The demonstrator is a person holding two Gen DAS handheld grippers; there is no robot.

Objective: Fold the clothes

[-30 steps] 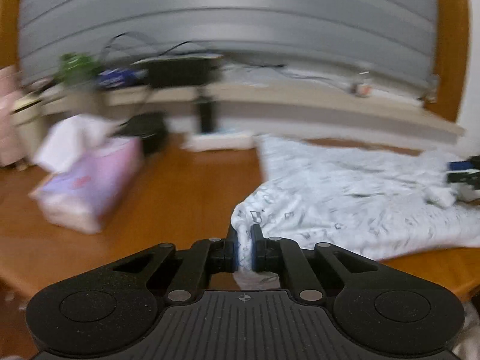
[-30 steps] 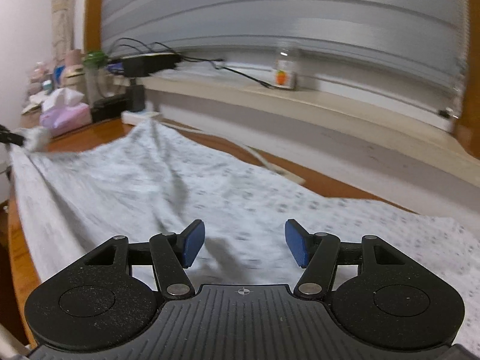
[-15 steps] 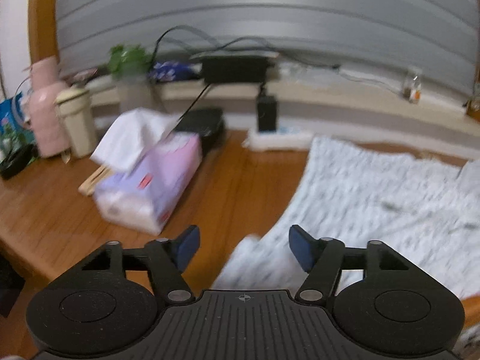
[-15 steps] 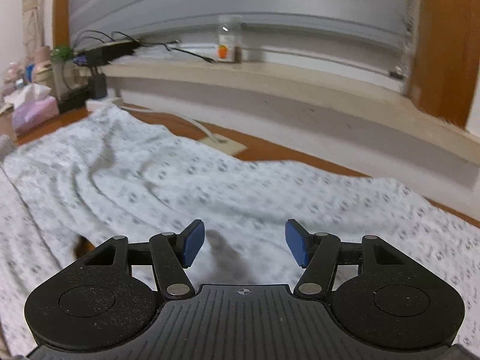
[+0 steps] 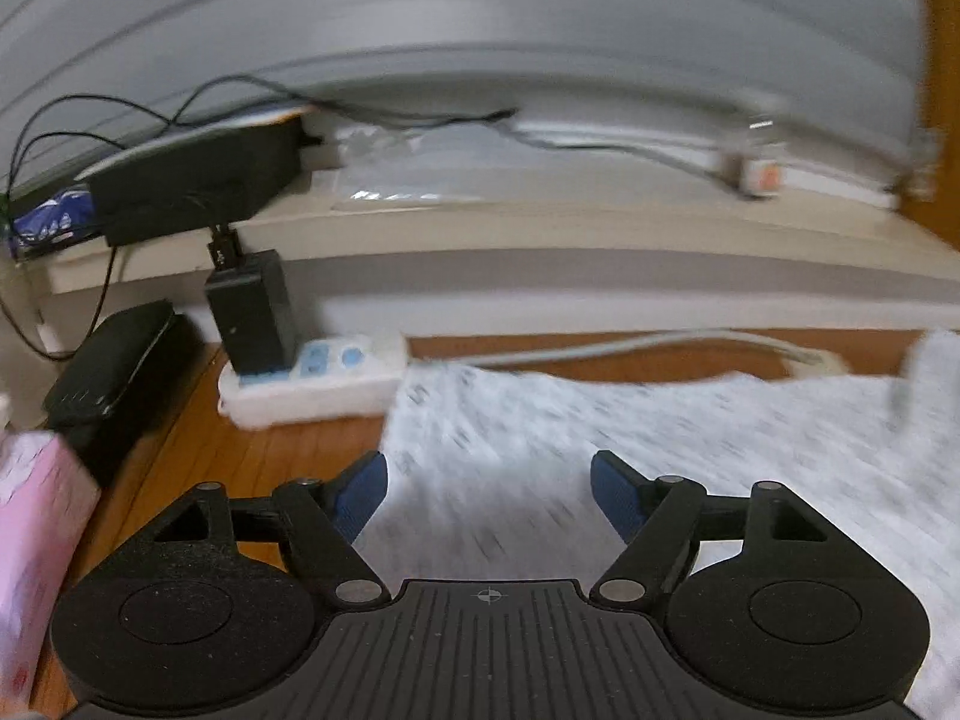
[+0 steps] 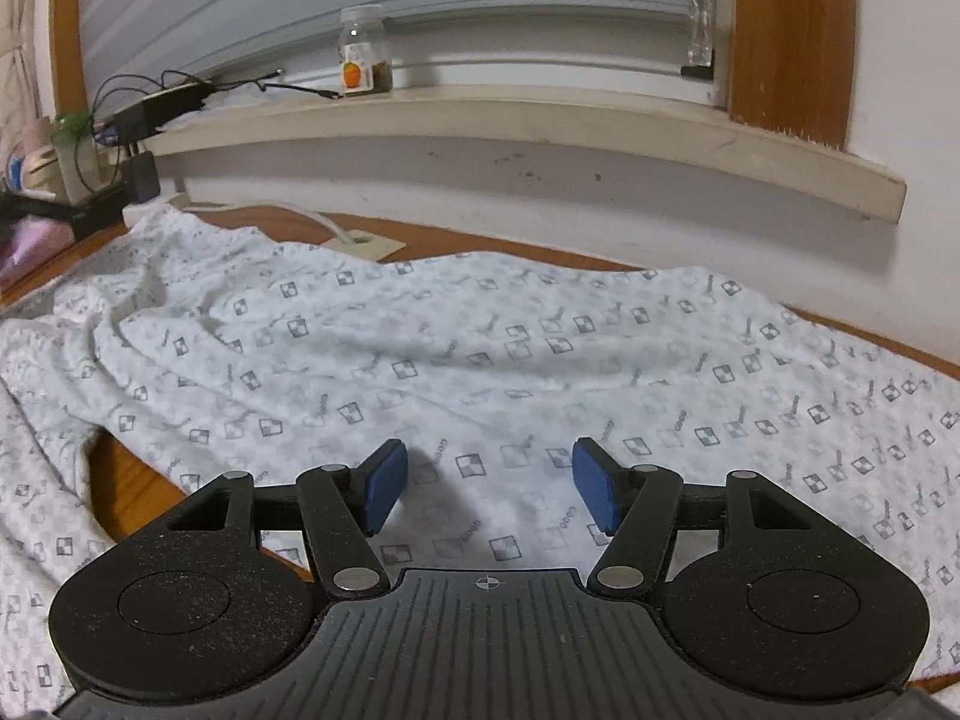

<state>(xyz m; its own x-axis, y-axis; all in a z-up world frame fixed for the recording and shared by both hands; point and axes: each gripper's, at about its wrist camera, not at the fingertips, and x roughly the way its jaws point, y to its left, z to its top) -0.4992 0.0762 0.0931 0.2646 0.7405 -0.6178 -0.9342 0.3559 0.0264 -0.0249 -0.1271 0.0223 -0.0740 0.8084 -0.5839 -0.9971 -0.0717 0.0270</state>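
Observation:
A white garment (image 6: pixel 480 348) with a small grey square print lies spread over the wooden table (image 6: pixel 120 468). In the blurred left wrist view its left edge (image 5: pixel 540 438) reaches almost to a white power strip. The jaws of my left gripper (image 5: pixel 489 495) are opening above that edge, with nothing pinched between the blue pads. My right gripper (image 6: pixel 489 489) hangs open just over the middle of the cloth, its pads apart and gripping nothing.
A white power strip (image 5: pixel 312 375) with a black adapter (image 5: pixel 252 318) sits by the wall, its cable (image 5: pixel 660 348) running behind the cloth. A pink tissue pack (image 5: pixel 30 540) is at the left. A small jar (image 6: pixel 363 51) stands on the window ledge (image 6: pixel 540 126).
My left gripper let go of the pinched garment corner, opened wide and swept forward toward the power strip. My right gripper stayed open and shifted right across the cloth.

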